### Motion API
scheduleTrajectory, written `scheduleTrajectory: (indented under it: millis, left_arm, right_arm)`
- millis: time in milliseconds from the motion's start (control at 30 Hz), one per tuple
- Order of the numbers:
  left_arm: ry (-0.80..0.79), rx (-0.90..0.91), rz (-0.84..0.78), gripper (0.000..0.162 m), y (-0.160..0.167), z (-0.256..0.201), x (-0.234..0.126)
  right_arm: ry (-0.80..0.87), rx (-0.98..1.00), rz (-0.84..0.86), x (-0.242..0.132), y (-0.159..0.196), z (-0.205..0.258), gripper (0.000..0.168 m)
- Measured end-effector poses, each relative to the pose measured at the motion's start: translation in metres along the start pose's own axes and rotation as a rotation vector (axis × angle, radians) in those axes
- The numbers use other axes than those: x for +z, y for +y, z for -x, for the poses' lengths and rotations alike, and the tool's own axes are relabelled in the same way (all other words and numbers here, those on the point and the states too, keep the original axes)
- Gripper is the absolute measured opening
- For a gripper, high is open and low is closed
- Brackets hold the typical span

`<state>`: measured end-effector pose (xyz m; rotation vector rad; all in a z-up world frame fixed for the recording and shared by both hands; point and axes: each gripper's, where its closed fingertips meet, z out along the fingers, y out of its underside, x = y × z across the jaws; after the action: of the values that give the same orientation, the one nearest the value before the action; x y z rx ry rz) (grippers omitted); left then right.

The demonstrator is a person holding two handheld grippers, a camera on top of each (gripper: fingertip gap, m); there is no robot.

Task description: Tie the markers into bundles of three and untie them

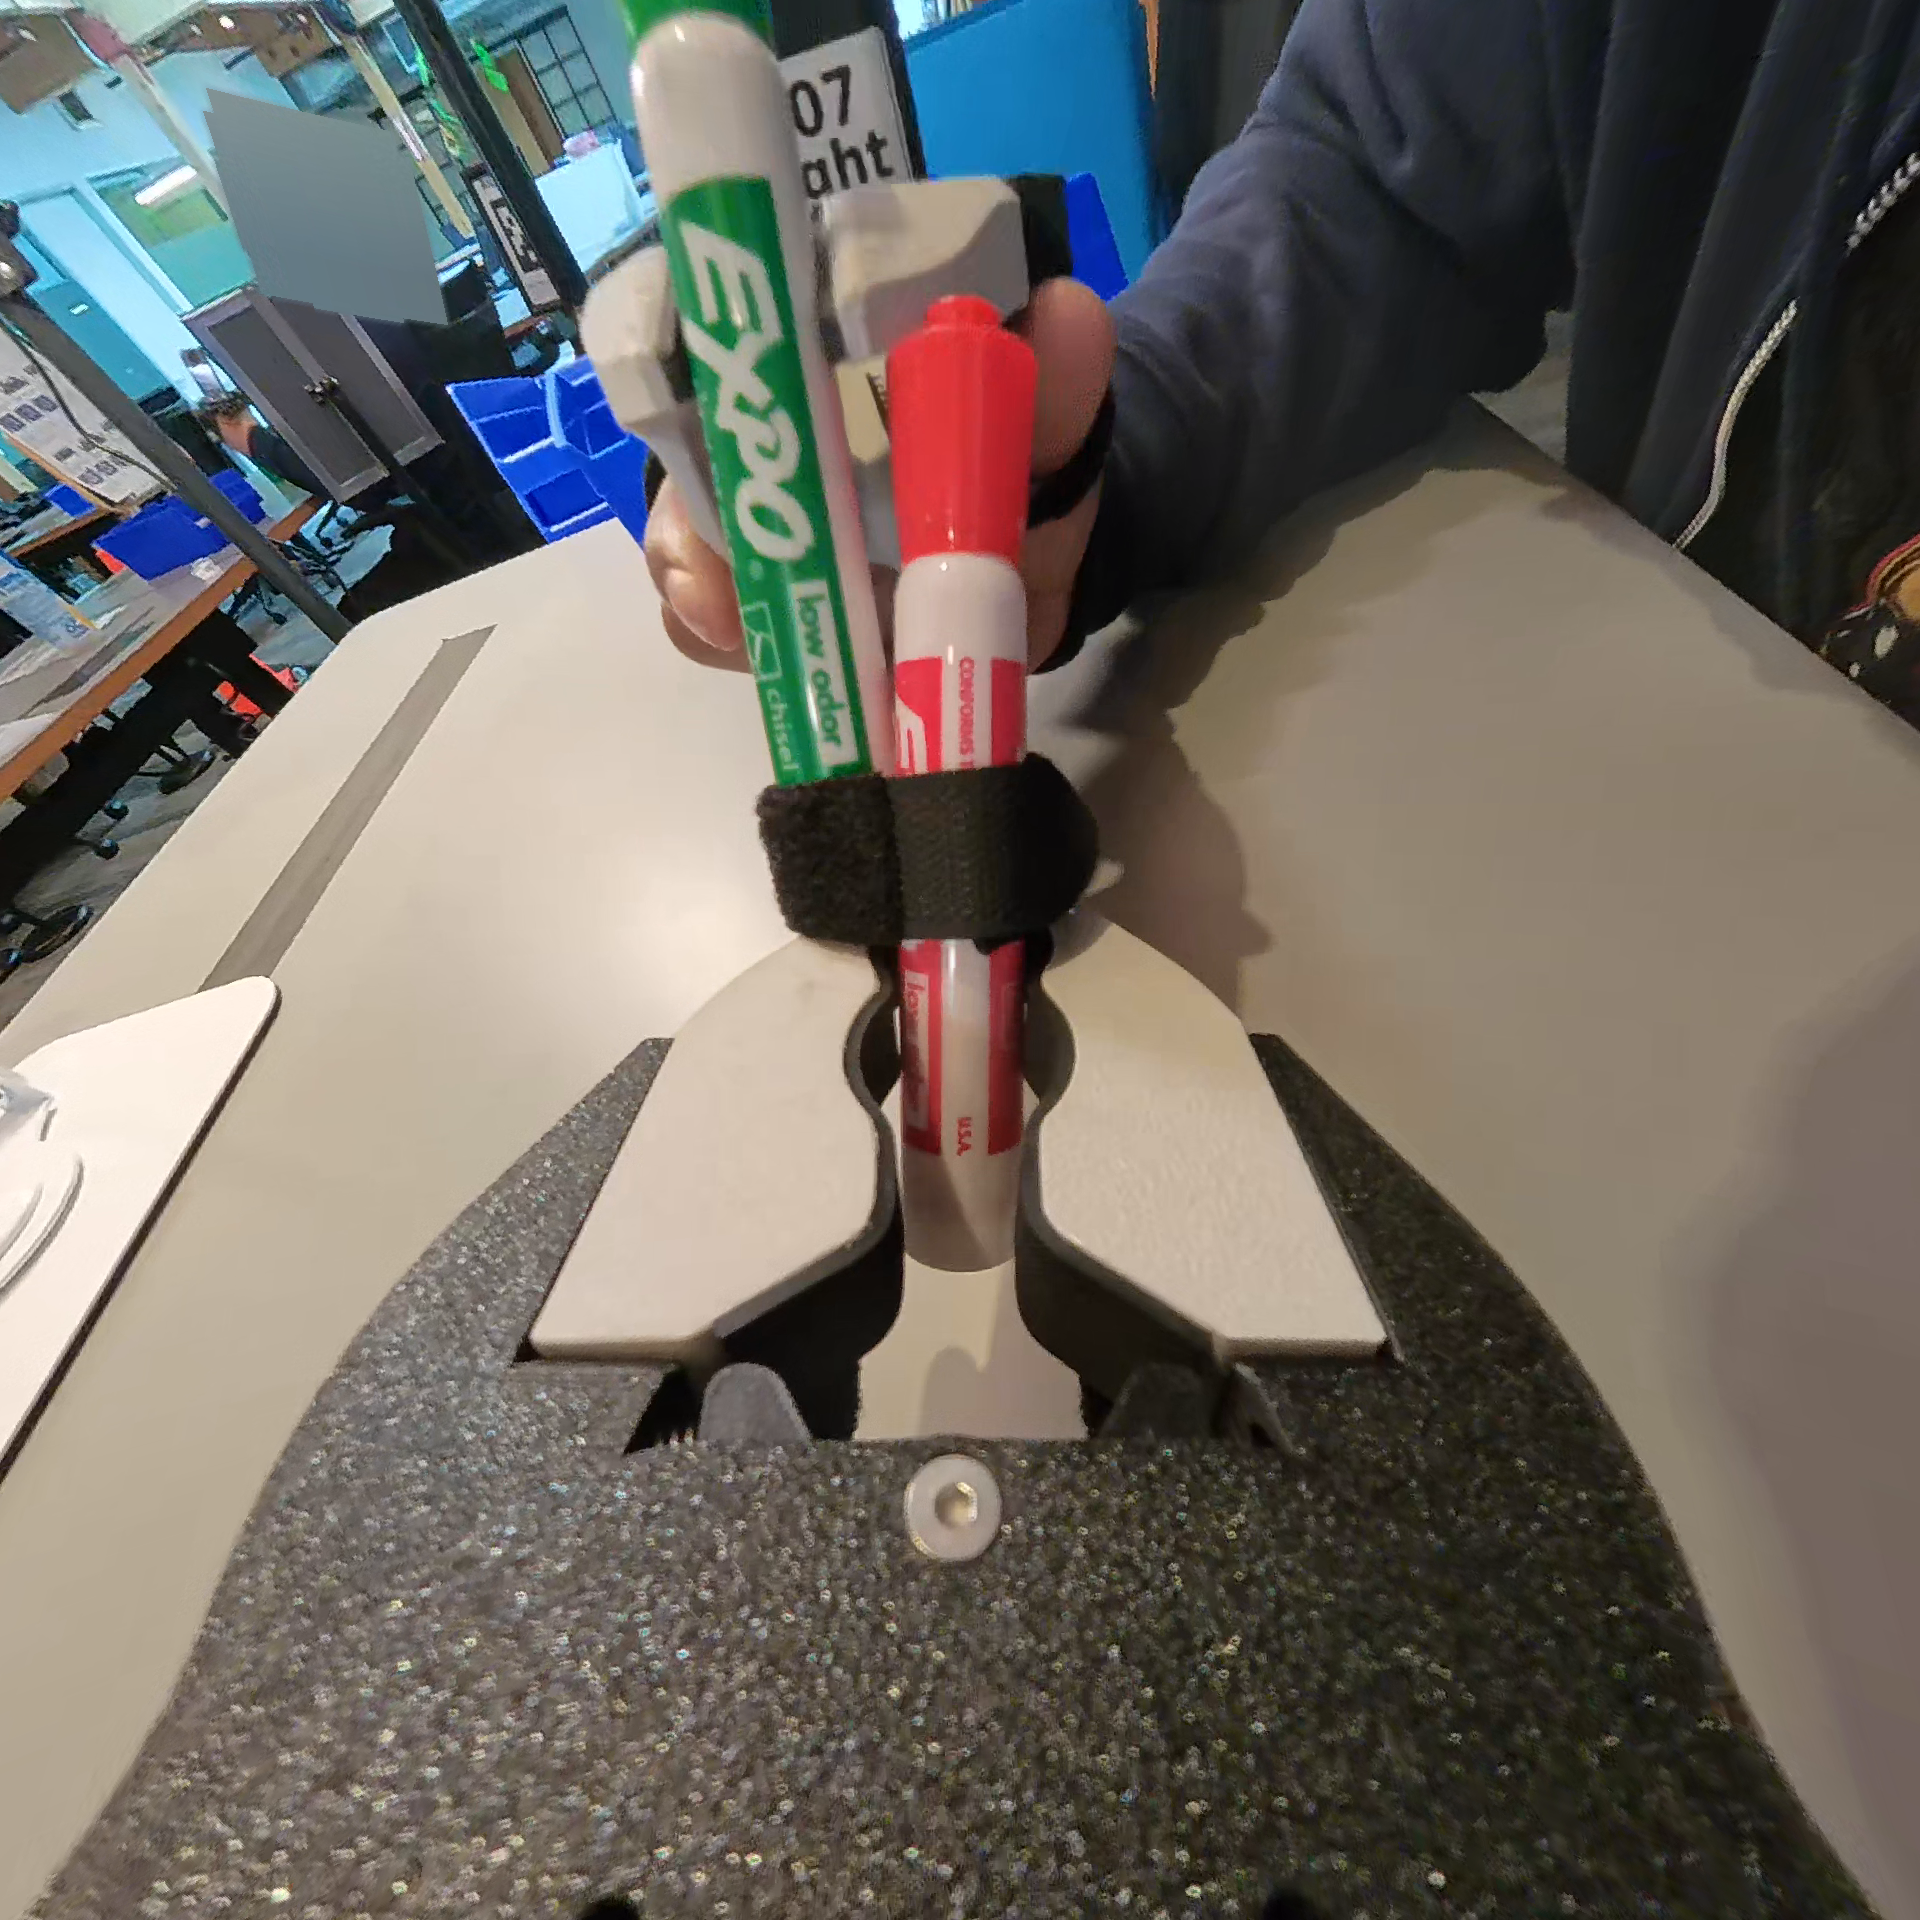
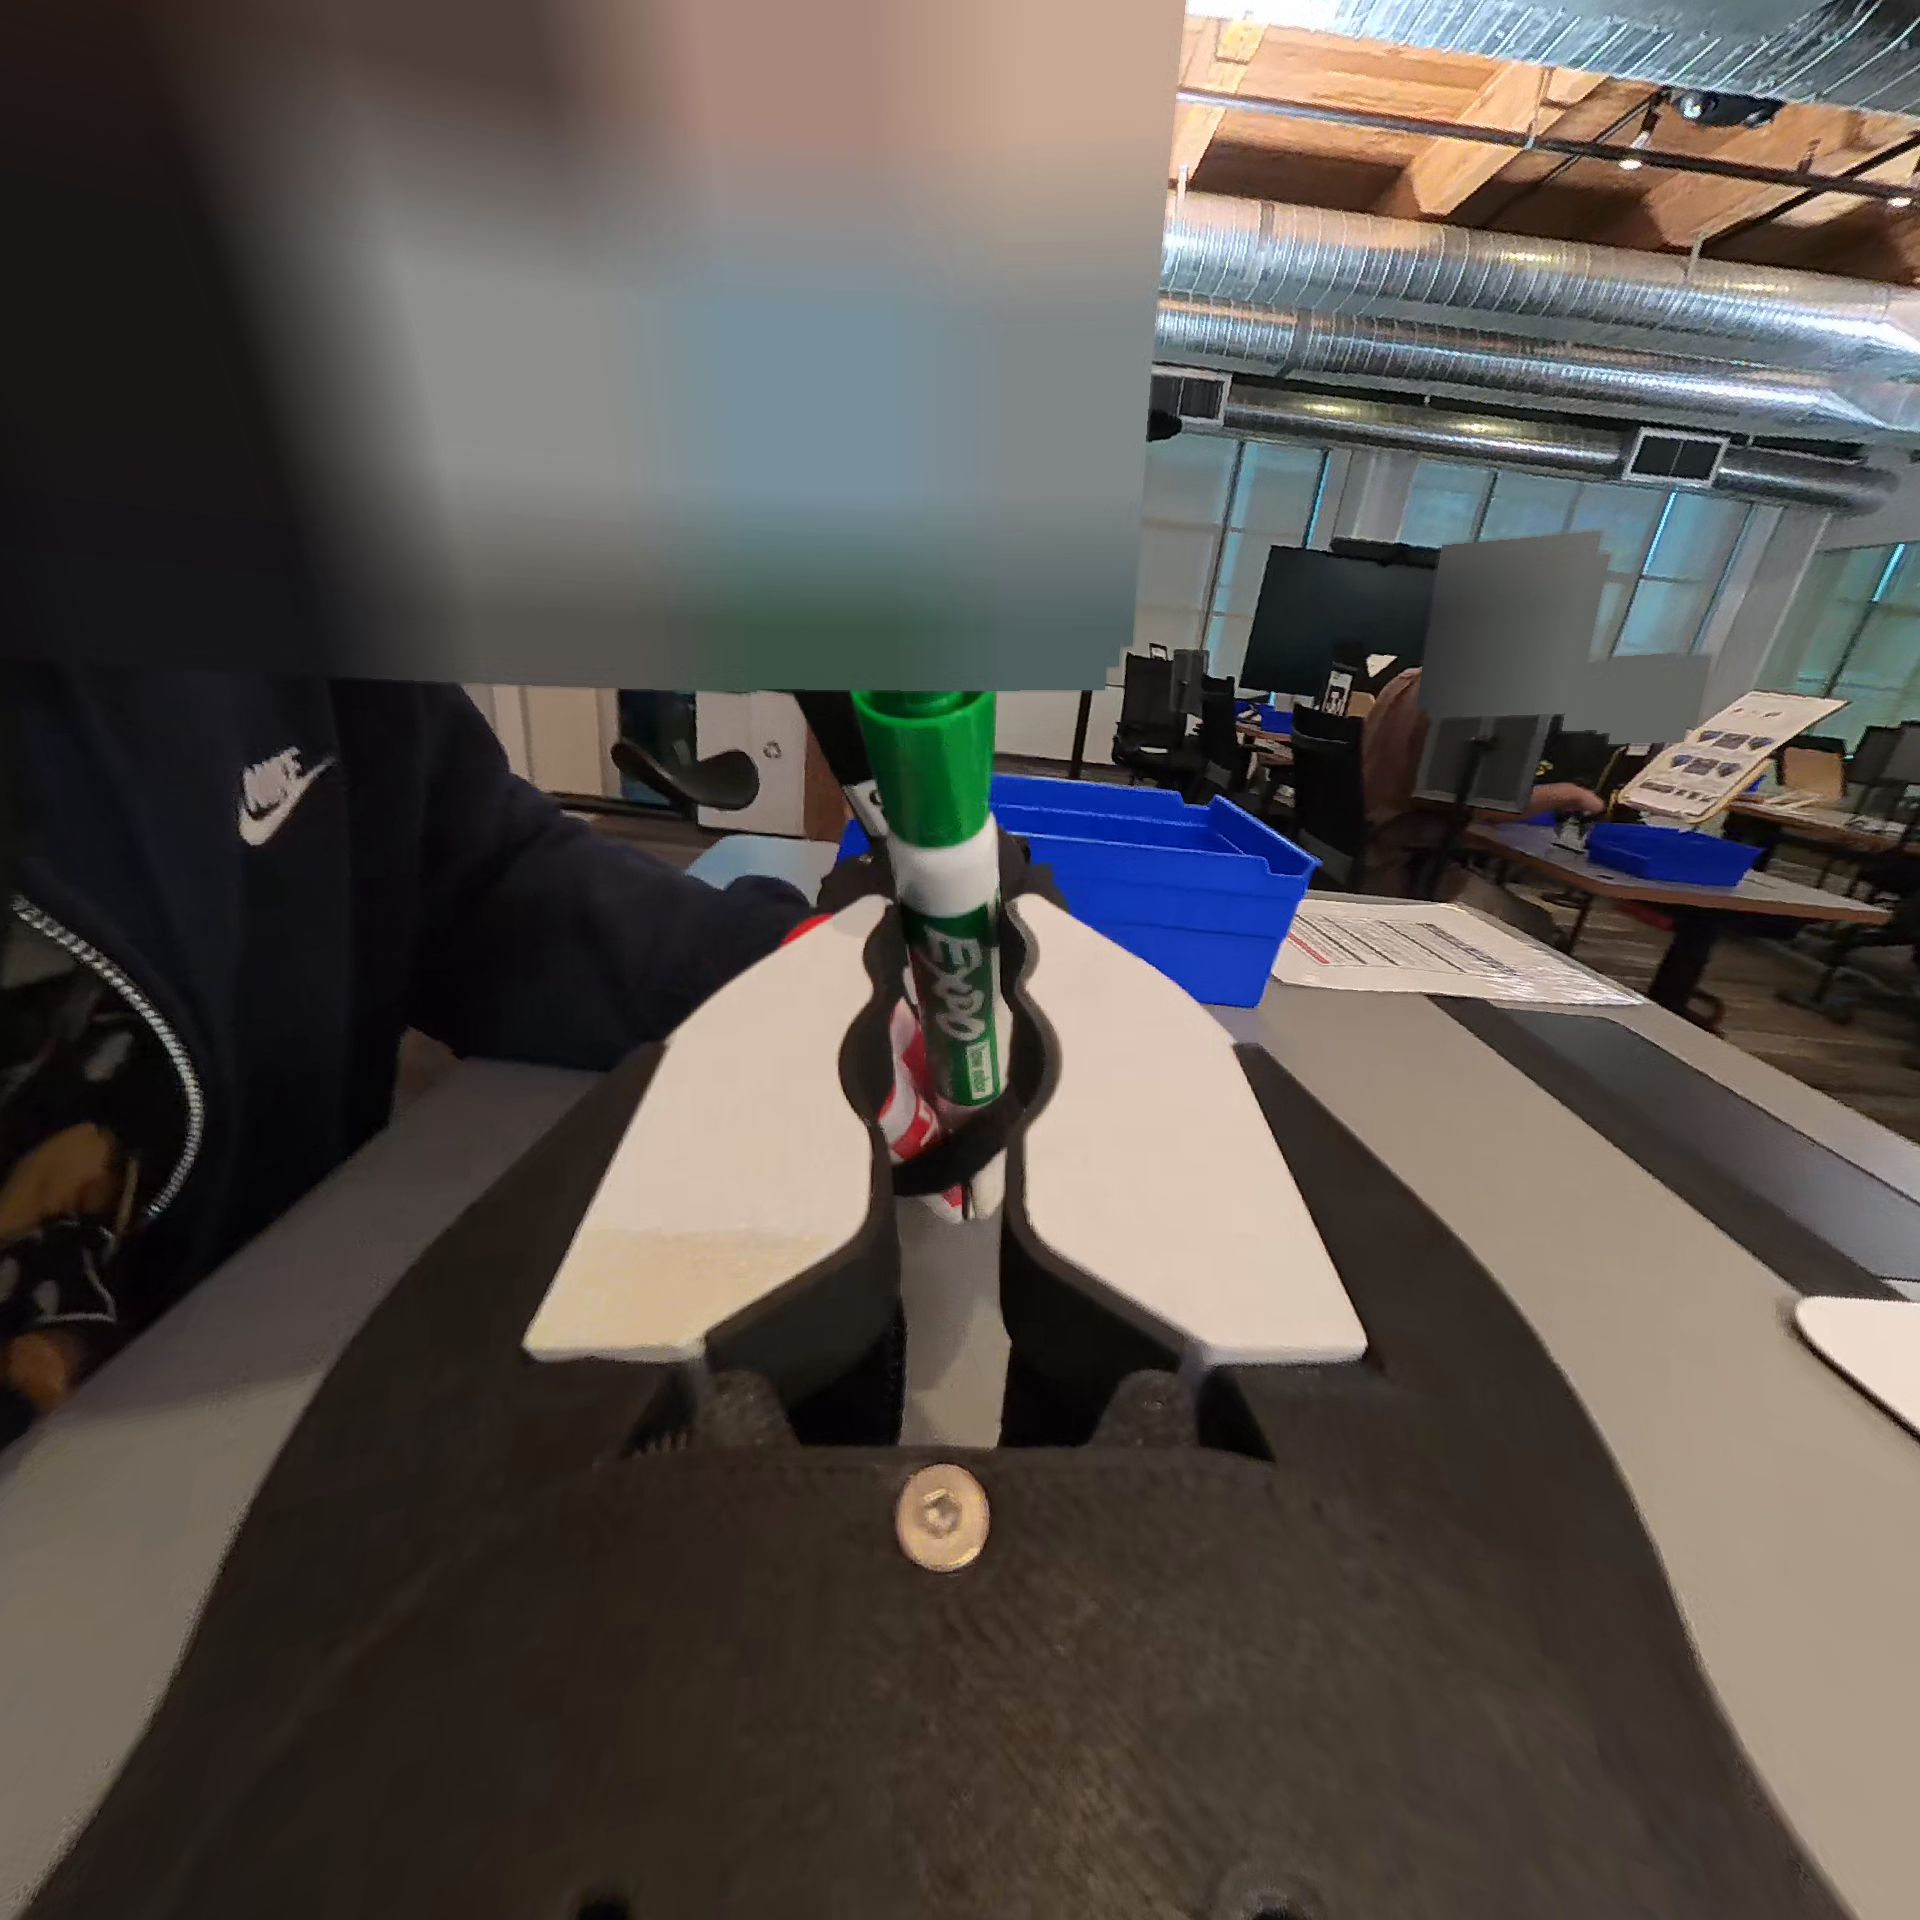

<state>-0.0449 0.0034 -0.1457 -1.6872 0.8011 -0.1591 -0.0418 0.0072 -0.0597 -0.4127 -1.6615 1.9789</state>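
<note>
Above the worktop (image 1: 1455, 831), the left claw (image 1: 961, 997) pinches the red marker (image 1: 961, 468); the right claw (image 2: 951, 935) clamps the green marker (image 2: 925, 779) at twelve o'clock. Opposed pulling could slip the black strap (image 1: 925, 862), scattering markers.

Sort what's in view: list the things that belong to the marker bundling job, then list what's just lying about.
In the job:
green marker
red marker
black strap around them
left gripper, shut on the red marker
right gripper, shut on the green marker

Lying about:
blue bins
printed sheet
white board
</note>
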Motion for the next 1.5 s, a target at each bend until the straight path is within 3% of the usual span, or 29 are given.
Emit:
scheduleTrajectory:
  millis: [300,500,667,733,1133,1300,1500]
  left_arm:
    - [-0.063,0.010,-0.043,0.019,-0.008,0.010,-0.005]
    - [-0.100,0.055,0.009,0.019,-0.002,0.013,-0.002]
    - [-0.138,0.066,0.005,0.019,-0.004,0.018,-0.004]
    - [-0.153,0.070,0.016,0.019,-0.003,0.020,-0.004]
    - [-0.220,0.057,0.103,0.019,0.011,0.032,-0.002]
    - [-0.335,0.073,0.103,0.019,0.009,0.049,-0.010]
    - [-0.449,-0.016,0.081,0.019,0.009,0.069,-0.018]
  right_arm:
    - [-0.015,-0.122,0.059,-0.004,-0.011,0.000,0.017]
    - [-0.044,-0.155,0.080,-0.008,-0.019,0.003,0.030]
    - [-0.043,-0.187,0.067,-0.016,-0.030,0.001,0.028]
    - [-0.055,-0.182,0.043,-0.018,-0.035,0.002,0.020]
    - [-0.004,-0.178,0.095,-0.014,-0.022,-0.006,0.020]
    - [0.047,-0.168,0.075,-0.015,-0.024,-0.013,0.037]
    - [0.195,-0.161,0.030,-0.025,-0.023,-0.031,0.044]
